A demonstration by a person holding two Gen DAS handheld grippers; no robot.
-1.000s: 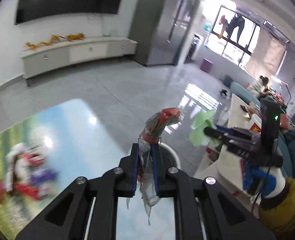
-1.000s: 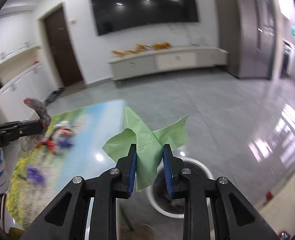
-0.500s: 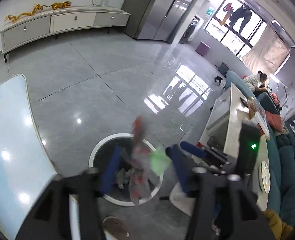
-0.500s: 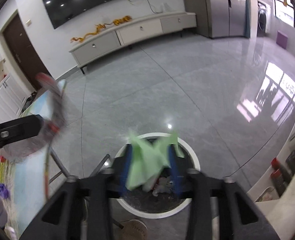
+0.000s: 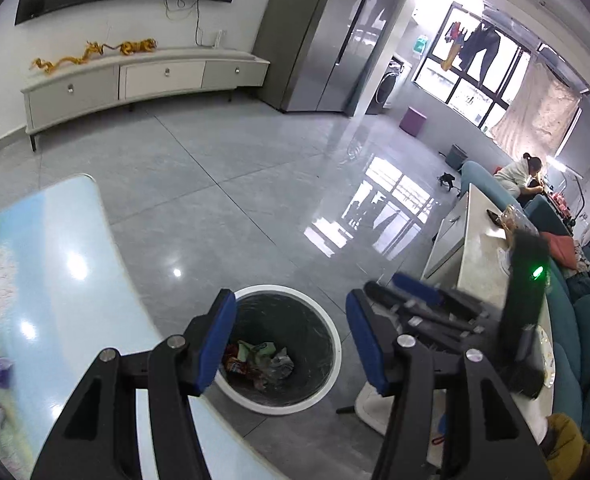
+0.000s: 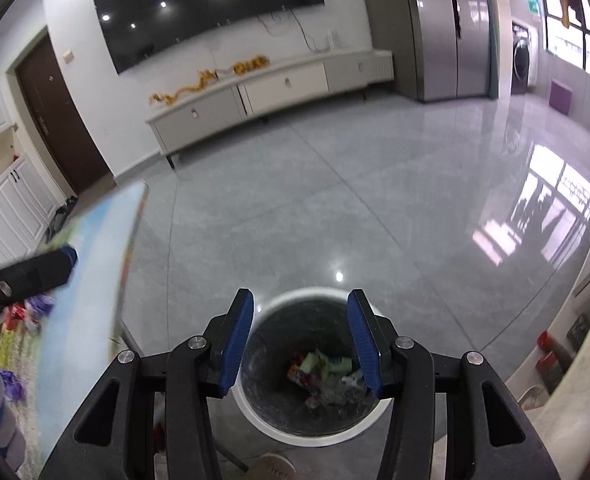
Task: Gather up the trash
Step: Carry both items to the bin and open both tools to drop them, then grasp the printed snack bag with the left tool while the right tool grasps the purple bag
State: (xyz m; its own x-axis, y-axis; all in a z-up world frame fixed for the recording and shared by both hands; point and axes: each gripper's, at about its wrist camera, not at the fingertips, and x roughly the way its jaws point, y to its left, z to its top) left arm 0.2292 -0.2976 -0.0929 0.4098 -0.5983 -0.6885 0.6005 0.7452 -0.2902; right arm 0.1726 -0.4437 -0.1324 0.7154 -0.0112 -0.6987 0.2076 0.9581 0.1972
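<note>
Left wrist view is showing the left tool point(image 5: 291, 336) spread and empty, the right tool point(image 6: 299, 334) likewise, both hanging over the round white-rimmed bin point(image 5: 337, 354) holding crumpled wrappers point(image 6: 323, 376); clearing upward before returning to the picture-printed surface point(image 5: 55, 280) seems wise.

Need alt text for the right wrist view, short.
The open, empty right gripper hangs over a white-rimmed trash bin on the grey tiled floor, with crumpled wrappers lying inside. The left gripper and a table with more litter show at left.
</note>
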